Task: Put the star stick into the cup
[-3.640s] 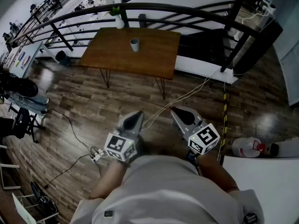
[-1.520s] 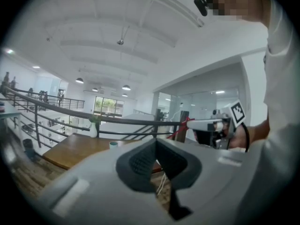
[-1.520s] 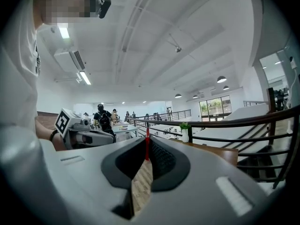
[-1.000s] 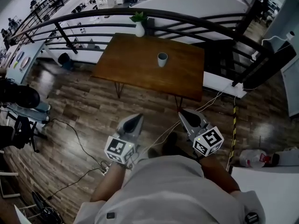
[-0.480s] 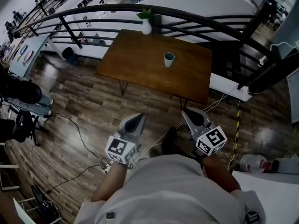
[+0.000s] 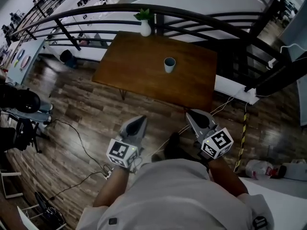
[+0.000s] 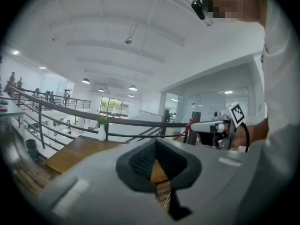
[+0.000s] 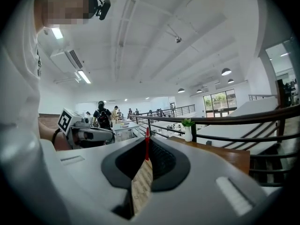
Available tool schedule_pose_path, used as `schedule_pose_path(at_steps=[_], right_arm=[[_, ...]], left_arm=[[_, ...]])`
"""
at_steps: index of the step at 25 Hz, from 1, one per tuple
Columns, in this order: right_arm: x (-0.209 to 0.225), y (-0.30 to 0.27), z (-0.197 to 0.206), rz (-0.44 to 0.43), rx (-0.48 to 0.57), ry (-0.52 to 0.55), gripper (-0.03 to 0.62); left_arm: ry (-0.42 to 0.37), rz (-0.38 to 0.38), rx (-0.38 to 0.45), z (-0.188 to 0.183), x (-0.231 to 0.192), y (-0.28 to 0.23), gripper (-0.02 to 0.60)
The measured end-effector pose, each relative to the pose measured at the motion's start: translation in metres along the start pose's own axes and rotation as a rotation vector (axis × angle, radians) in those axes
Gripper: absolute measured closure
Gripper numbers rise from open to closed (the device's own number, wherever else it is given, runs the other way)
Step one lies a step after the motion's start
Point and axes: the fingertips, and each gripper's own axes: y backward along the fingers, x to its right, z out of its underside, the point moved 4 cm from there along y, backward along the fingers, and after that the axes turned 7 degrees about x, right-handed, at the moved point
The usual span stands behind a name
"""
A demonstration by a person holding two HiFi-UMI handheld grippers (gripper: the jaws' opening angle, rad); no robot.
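Note:
A small pale cup (image 6: 169, 64) stands on the brown wooden table (image 6: 139, 66) well ahead of me. Both grippers are held low near my body, over the wooden floor and short of the table. My right gripper (image 6: 193, 115) is shut on a thin red stick (image 8: 146, 144), whose tip pokes up between the jaws in the right gripper view; no star shows. My left gripper (image 6: 137, 122) is shut with nothing in it, its dark pads (image 7: 140, 161) meeting at the tip. The cup is not visible in either gripper view.
A white vase with a green plant (image 6: 146, 28) sits at the table's far edge against a dark curved railing (image 6: 201, 18). Cables (image 6: 76, 143) trail across the floor. A white jug (image 6: 259, 167) lies at the right, and dark chairs (image 6: 19, 102) stand at the left.
The table and cup now look larger and sit lower in the head view than 3.6 s ago, with a small leftward shift in the last half second. Both grippers keep their pose.

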Motion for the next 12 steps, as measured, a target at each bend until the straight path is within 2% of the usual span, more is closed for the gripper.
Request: schedule_pose_path(at_steps=[6,12], right_arm=[[0.086,-0.022,-0.012,0.008,0.007,-0.001,0.569],[0.161,-0.026,-0.034,-0.031,0.025,0.027,0.569]], left_arm=[[-0.007,0.004,-0.006,-0.006,-0.025,-0.088,0.578],[-0.027,0.029,-0.019,-0.021,-0.019,-0.172,0.578]])
